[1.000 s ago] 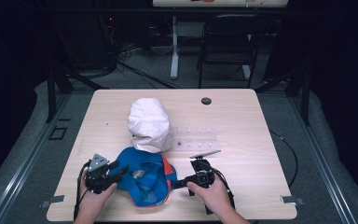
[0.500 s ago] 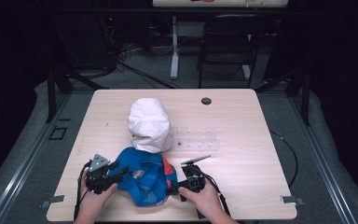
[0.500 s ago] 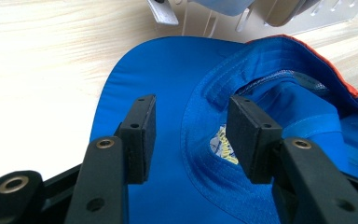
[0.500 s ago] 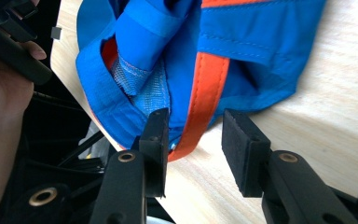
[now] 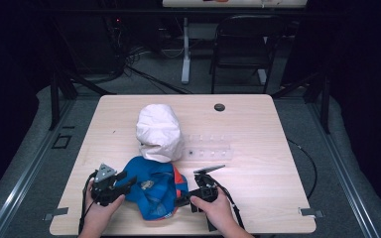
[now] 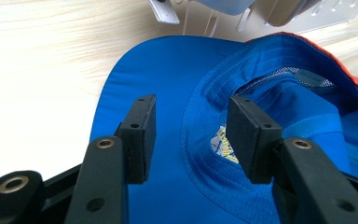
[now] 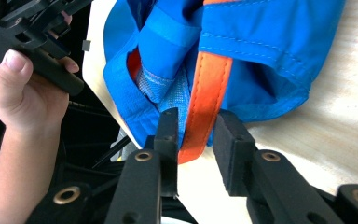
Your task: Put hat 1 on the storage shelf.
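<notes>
High view: a light wooden worktop [image 5: 258,188] carries a blue cap [image 5: 151,188] with an orange strap, lying near the lower centre of the frame, just below a white fabric-covered head form [image 5: 158,131] that stands left of centre. A clear plastic rack [image 5: 209,149] lies to the right of the head form, and a small dark round disc [image 5: 220,107] sits near the upper edge of the worktop. The left gripper [image 5: 124,182], held in the left hand [image 5: 99,210], meets the cap at its left side; the right gripper [image 5: 182,200], held in the right hand [image 5: 217,210], meets the cap at its lower right edge. A black chair [image 5: 240,47] stands on the floor beyond the worktop, in the upper part of the frame. Left gripper view: the jaws of the left gripper [image 6: 191,135] are spread apart above the blue cap [image 6: 168,84]; one jaw stands over the brim and the other over the seam where the brim joins the crown, with a small printed label between them, and whether they touch the fabric cannot be told. Right gripper view: the jaws of the right gripper [image 7: 195,140] stand slightly apart on either side of the orange strap [image 7: 209,88] at the cap's edge, not visibly pressing it; the left hand [image 7: 23,98] and its gripper appear in the upper left of this frame.
</notes>
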